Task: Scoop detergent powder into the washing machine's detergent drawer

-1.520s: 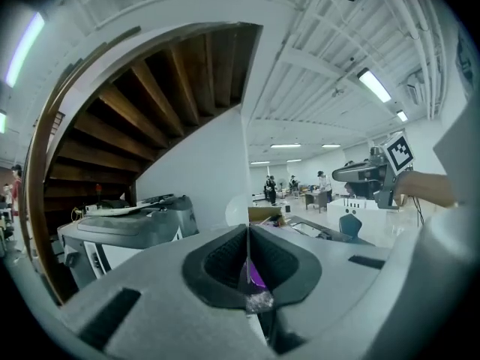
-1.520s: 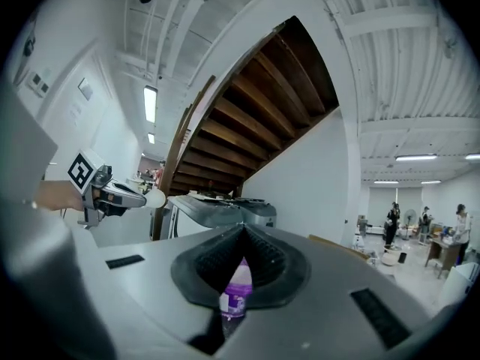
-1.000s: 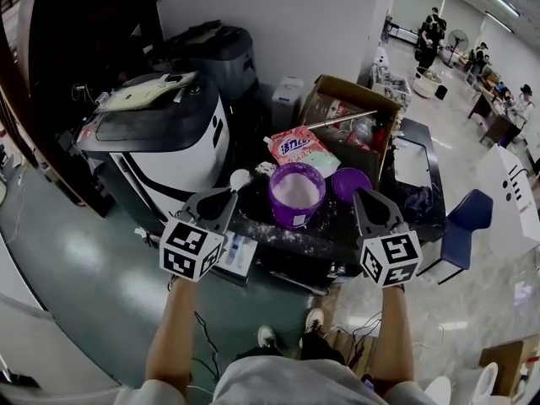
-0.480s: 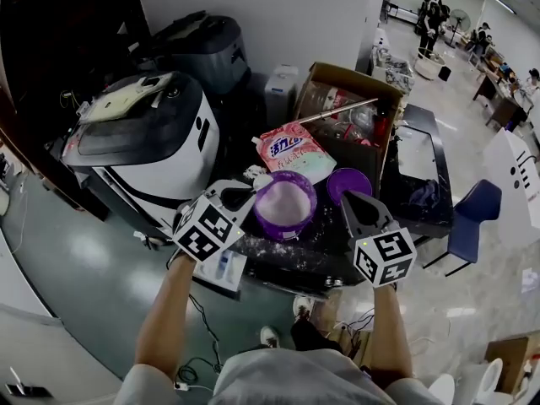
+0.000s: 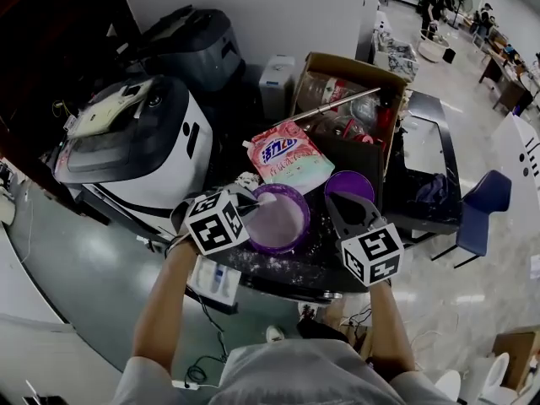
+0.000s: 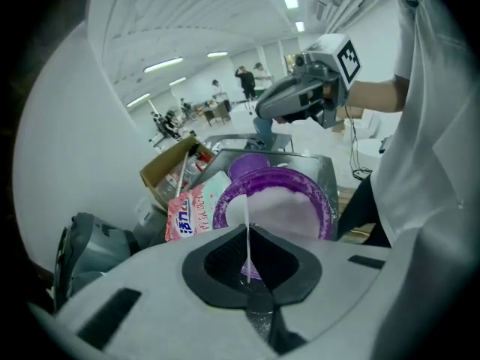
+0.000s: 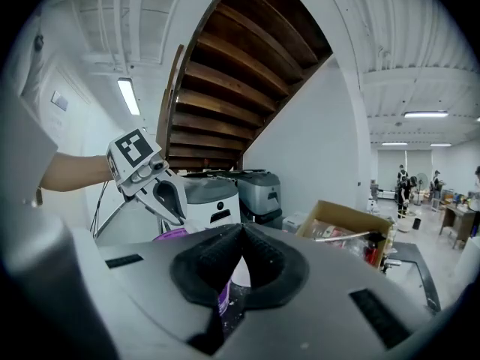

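A purple tub (image 5: 283, 222) of white powder stands on the dark table (image 5: 291, 264); it fills the middle of the left gripper view (image 6: 289, 205). My left gripper (image 5: 245, 201) is at the tub's left rim, shut on the thin handle of a white spoon (image 6: 245, 235), whose bowl (image 5: 263, 197) hangs over the powder. To the tub's right my right gripper (image 5: 340, 211) is shut with nothing in it (image 7: 241, 229). The washing machine (image 5: 139, 146), white with a dark lid, stands left of the table. I cannot see its detergent drawer.
A pink detergent bag (image 5: 287, 154) lies behind the tub, with the purple lid (image 5: 350, 184) beside it. An open cardboard box (image 5: 350, 99) of clutter stands at the back. A grey machine (image 5: 190, 45) is behind the washer. A blue chair (image 5: 481, 218) is at right.
My left gripper has carried the spoon rightwards from beside the tub to over its left rim. The right gripper has edged closer to the tub. The head view has shifted.
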The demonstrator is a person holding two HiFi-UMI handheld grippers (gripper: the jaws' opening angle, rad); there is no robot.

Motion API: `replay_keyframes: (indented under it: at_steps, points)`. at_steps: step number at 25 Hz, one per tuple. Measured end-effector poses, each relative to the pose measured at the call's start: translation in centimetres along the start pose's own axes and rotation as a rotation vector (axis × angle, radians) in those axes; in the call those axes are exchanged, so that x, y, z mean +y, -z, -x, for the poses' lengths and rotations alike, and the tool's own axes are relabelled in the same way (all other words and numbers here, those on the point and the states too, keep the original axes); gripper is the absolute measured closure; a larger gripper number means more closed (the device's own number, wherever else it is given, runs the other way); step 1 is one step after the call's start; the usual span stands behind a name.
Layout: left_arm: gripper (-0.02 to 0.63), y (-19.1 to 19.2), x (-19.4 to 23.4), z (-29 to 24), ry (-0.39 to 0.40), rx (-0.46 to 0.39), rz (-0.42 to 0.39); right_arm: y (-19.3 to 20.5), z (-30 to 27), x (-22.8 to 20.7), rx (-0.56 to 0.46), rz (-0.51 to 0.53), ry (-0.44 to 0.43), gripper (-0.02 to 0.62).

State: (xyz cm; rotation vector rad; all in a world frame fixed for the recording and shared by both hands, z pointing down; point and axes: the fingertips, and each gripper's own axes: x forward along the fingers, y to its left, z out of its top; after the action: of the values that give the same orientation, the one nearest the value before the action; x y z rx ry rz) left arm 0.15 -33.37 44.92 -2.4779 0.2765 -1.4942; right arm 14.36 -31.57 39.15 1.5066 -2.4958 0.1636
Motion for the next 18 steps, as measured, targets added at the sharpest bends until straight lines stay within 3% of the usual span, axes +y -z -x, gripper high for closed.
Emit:
replay_keyframes:
  at_steps: [6, 14, 18]
  points:
    - [0.591, 0.9, -0.1, -1.7, 0.165, 0.147, -0.062, 0.6, -1.2, -1.6, 0.007, -0.019, 0.001, 0.591]
    - [0.591, 1.9, -2.2, -3.9, 0.382, 0.368, -0.224, 1.6, -2.2, -1.9, 0.025, -0.023, -0.017, 0.591]
    - [0.591, 2.6, -3.0, -4.7, 0.475, 0.477, -0.267, 2.1, -2.3, -1.8, 0.033, -0.023, -0.024, 0.591]
